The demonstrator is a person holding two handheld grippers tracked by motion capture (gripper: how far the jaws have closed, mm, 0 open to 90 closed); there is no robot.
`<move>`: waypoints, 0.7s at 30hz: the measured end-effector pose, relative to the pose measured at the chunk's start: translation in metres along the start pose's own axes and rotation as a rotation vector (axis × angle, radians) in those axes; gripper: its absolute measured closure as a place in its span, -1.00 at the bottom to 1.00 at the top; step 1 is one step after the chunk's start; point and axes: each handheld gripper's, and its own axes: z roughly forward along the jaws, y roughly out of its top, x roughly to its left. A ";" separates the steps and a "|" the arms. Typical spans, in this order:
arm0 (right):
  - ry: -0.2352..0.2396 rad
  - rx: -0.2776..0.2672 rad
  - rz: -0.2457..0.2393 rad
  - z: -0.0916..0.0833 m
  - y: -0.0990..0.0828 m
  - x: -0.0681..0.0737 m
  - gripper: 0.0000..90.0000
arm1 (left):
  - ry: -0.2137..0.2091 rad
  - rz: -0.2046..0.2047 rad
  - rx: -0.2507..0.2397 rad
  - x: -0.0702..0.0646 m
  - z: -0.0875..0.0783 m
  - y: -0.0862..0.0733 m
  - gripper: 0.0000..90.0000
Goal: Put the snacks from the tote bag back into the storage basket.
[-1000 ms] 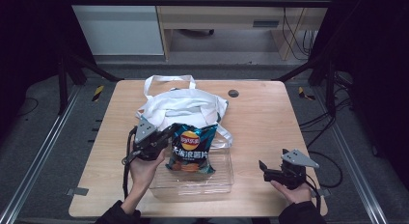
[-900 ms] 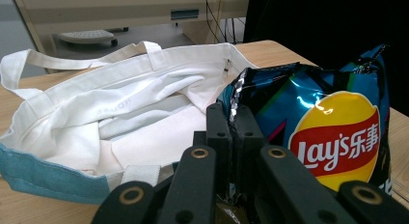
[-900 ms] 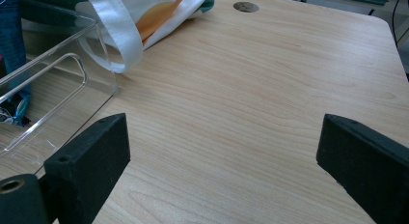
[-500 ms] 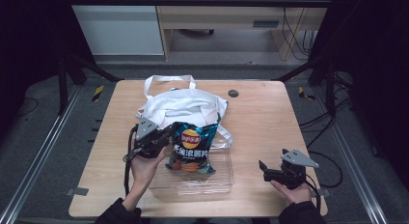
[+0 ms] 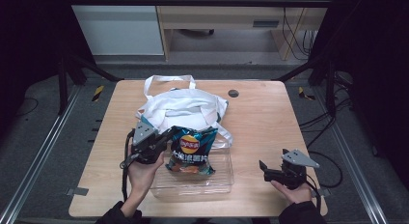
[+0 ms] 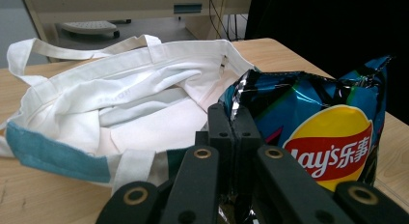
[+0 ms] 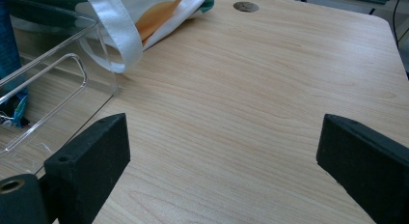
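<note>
So I had my left gripper [image 5: 166, 137] clamped on the chip bag's [image 5: 189, 149] corner beside the tote [image 5: 181, 105], ready to pack; right gripper [image 5: 264, 170] idled open.

Glossy foil chip bag [image 6: 333, 122], matt wooden table [image 5: 270, 118]

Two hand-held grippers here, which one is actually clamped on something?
The left hand-held gripper: its jaws pinch the chip bag by its top corner. The right hand-held gripper stands wide open above bare table.
</note>
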 end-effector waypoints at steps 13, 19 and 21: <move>-0.002 -0.002 -0.003 0.000 0.000 0.000 -0.89 | -0.008 -0.003 0.002 -0.009 -0.015 -0.003 0.99; 0.000 -0.001 -0.003 0.000 0.000 0.000 -0.89 | -0.010 0.001 -0.001 -0.004 -0.011 -0.003 0.98; 0.002 -0.001 -0.005 0.000 0.000 0.000 -0.89 | -0.015 0.005 -0.008 -0.001 -0.007 -0.003 0.96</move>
